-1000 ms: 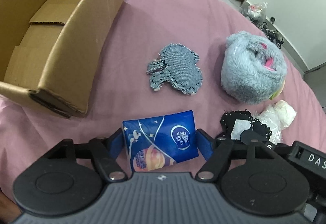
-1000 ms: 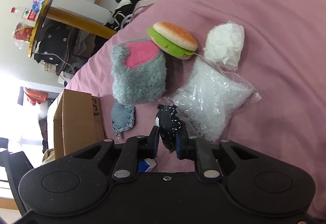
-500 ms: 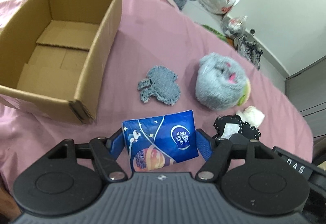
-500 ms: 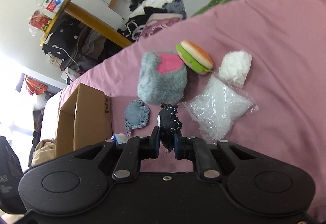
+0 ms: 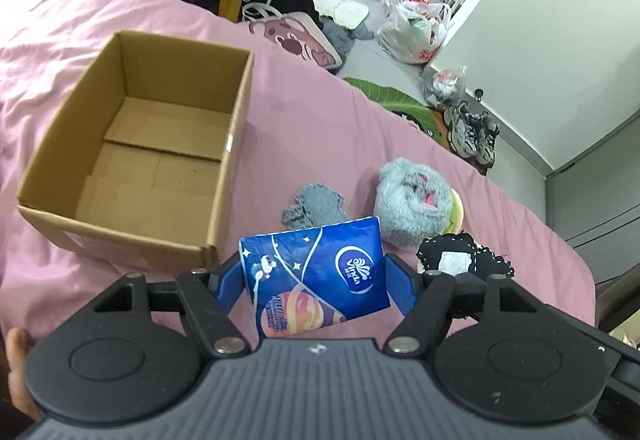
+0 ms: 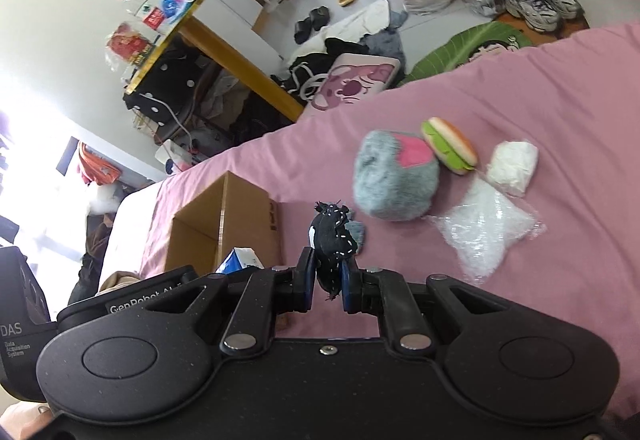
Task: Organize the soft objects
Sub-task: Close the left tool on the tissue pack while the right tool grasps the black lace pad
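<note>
Tissue pack: a blue, film-wrapped soft pack held crosswise between the fingers of the left gripper, which is closed on its two short ends; the pack hangs clear of the bed, near and right of the box. Judged light and compressible with a slick wrapper, so it is best taken across its width as here, with moderate squeeze. Black patch: a limp piece of dark fabric with white stitching, pinched at its lower edge by the right gripper, whose fingers are nearly together; it stands up floppy above them. Judged almost weightless and unlikely to slip, though it may droop or snag on release.

Box: open-topped cardboard, nothing visible inside, resting on the pink bed to the left; the likely destination for both items. Still lying on the bed, right of the box: a grey denim patch, a grey fluffy toy with a pink inset, a burger toy touching it, a white wad, and a clear bag nearest the right gripper. All appear soft and light; the clear bag looks slippery and is best taken at a bunched edge.
</note>
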Demonstrator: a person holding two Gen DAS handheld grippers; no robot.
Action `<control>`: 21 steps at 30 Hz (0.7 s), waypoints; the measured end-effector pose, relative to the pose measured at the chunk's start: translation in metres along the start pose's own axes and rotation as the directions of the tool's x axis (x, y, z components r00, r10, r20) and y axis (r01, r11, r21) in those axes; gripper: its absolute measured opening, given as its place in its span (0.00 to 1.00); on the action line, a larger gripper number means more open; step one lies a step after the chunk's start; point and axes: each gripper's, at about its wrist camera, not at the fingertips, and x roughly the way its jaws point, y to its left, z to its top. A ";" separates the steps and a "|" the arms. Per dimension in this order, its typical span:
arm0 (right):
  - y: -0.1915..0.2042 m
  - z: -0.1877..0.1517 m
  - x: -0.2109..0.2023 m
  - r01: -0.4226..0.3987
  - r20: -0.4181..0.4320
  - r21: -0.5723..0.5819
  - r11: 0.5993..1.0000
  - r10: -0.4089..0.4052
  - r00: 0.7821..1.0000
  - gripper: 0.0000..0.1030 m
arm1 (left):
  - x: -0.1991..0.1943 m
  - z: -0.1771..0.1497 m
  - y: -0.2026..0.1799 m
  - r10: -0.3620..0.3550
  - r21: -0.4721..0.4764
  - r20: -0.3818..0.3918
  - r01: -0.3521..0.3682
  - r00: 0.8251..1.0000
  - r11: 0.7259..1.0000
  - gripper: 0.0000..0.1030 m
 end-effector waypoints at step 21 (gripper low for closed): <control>0.063 0.006 0.020 -0.061 0.016 -0.118 0.991 0.063 0.998 0.13 | -0.023 0.041 0.049 0.037 -0.047 0.093 -0.033 0.995 0.998 0.69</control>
